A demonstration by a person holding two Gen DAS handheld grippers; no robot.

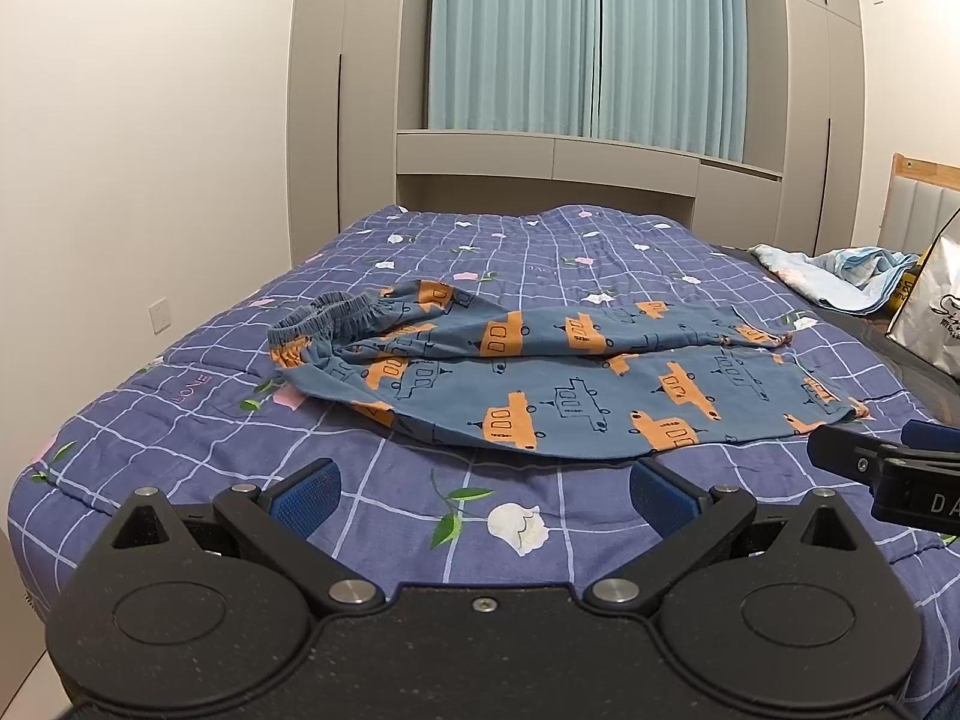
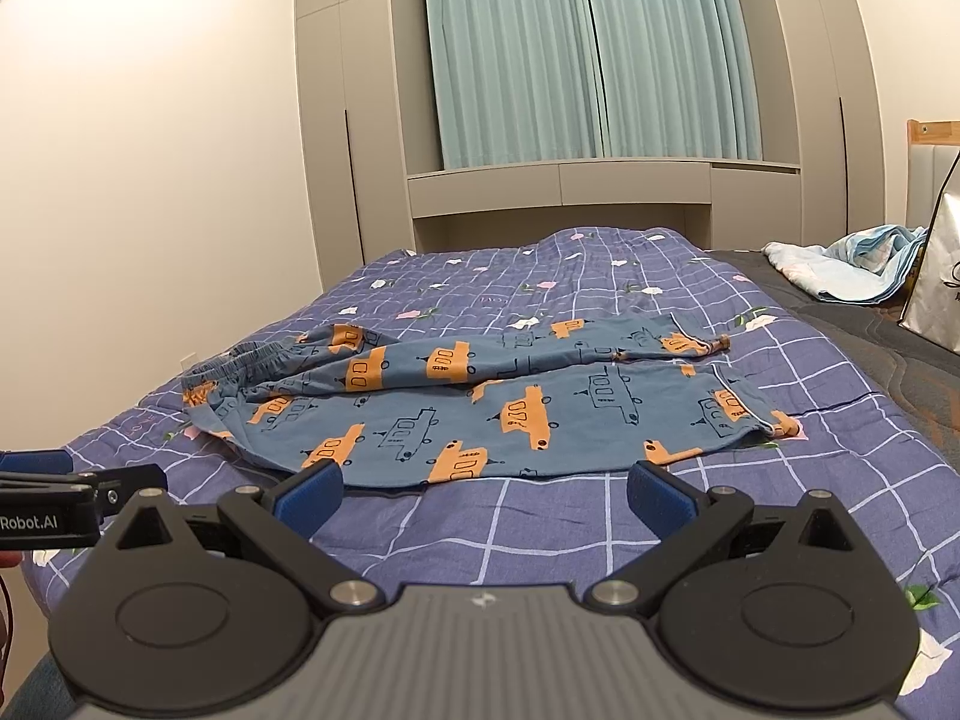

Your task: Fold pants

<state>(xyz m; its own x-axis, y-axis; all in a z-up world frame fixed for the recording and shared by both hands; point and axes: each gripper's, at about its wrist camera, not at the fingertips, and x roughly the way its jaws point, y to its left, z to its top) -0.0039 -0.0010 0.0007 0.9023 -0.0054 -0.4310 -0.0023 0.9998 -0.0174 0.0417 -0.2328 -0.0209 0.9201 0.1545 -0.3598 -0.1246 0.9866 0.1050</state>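
Observation:
Blue pants (image 1: 540, 384) with orange and outlined car prints lie flat across the bed, waistband at the left, leg cuffs at the right, one leg lying partly over the other. They also show in the right wrist view (image 2: 480, 408). My left gripper (image 1: 485, 495) is open and empty, above the quilt just in front of the pants' near edge. My right gripper (image 2: 485, 495) is open and empty, close to the near hem. The right gripper's tip shows at the right edge of the left wrist view (image 1: 888, 462).
The bed has a purple checked quilt (image 1: 180, 420) with flower prints. A crumpled light blue cloth (image 1: 840, 276) and a white bag (image 1: 930, 312) lie at the right. Grey wardrobes and teal curtains (image 1: 588, 42) stand behind the bed.

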